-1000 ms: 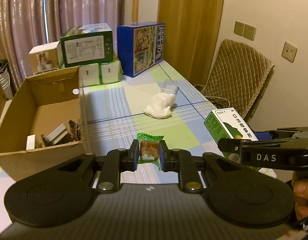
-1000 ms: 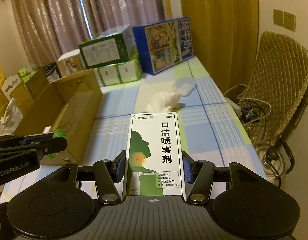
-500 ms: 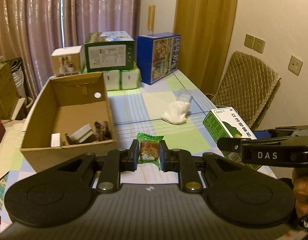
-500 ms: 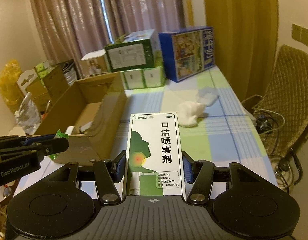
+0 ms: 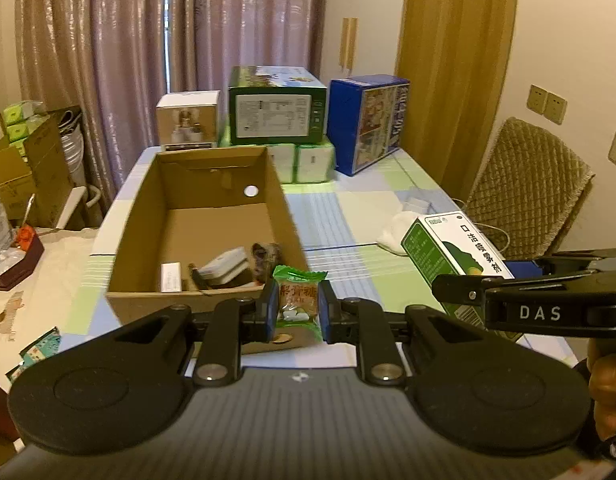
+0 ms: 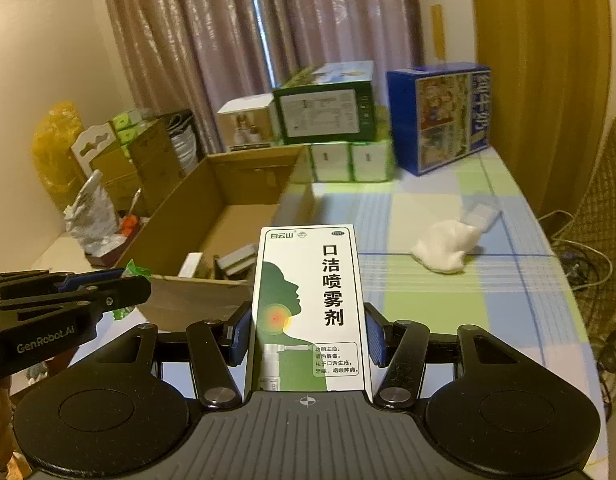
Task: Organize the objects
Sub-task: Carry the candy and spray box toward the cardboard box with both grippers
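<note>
My left gripper (image 5: 296,307) is shut on a small green candy packet (image 5: 298,300), held just in front of the near wall of an open cardboard box (image 5: 212,216). My right gripper (image 6: 306,332) is shut on a white-and-green spray carton (image 6: 308,300), which also shows at the right of the left wrist view as the carton (image 5: 447,248). In the right wrist view the left gripper (image 6: 68,300) sits at the lower left with the green packet (image 6: 134,272) peeping out. The box holds several small items (image 5: 228,268).
A white crumpled cloth (image 6: 445,246) lies on the checked tablecloth (image 6: 427,300). Stacked green, white and blue cartons (image 5: 276,108) stand at the table's far end. A quilted chair (image 5: 527,188) is at the right. Clutter and boxes (image 6: 128,160) sit left of the table.
Both grippers have pulled back and risen while still holding their loads. The cardboard box now shows more fully and nearer the middle of both views.
</note>
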Action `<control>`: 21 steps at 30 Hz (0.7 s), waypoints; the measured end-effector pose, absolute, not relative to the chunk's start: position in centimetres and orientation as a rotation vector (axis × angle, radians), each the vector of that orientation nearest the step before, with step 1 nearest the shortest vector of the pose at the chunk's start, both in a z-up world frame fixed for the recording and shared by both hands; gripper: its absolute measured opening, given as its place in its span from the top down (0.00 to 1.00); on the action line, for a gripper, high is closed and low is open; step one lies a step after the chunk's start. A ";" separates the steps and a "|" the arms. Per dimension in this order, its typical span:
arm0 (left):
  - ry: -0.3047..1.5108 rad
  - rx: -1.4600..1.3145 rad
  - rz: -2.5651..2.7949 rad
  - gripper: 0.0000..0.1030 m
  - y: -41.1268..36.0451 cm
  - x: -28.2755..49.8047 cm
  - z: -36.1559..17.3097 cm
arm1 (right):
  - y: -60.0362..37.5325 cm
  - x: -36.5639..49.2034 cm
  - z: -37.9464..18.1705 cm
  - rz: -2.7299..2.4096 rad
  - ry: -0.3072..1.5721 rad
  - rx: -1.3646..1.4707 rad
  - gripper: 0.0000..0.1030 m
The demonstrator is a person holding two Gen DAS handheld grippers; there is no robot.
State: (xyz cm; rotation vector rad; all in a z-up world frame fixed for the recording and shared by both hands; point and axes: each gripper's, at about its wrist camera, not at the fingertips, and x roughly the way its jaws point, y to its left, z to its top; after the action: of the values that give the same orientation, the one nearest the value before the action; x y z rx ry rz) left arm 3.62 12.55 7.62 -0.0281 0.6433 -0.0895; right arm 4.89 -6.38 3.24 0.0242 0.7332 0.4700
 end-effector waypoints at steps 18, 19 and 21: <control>0.647 -0.031 0.011 0.84 18.6 4.4 8.1 | -0.2 6.3 2.7 0.552 0.742 -0.037 0.49; 0.649 -0.032 0.015 0.84 18.9 4.5 8.1 | 0.0 6.5 2.6 0.555 0.742 -0.039 0.49; 0.651 -0.031 0.019 0.84 19.3 4.7 8.0 | 0.3 6.7 2.6 0.561 0.743 -0.042 0.49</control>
State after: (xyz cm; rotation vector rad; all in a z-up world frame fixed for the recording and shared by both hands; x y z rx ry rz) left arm 4.69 19.28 8.04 -0.0310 0.6509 0.0192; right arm 6.67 0.34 2.57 -0.0415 0.7429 0.5610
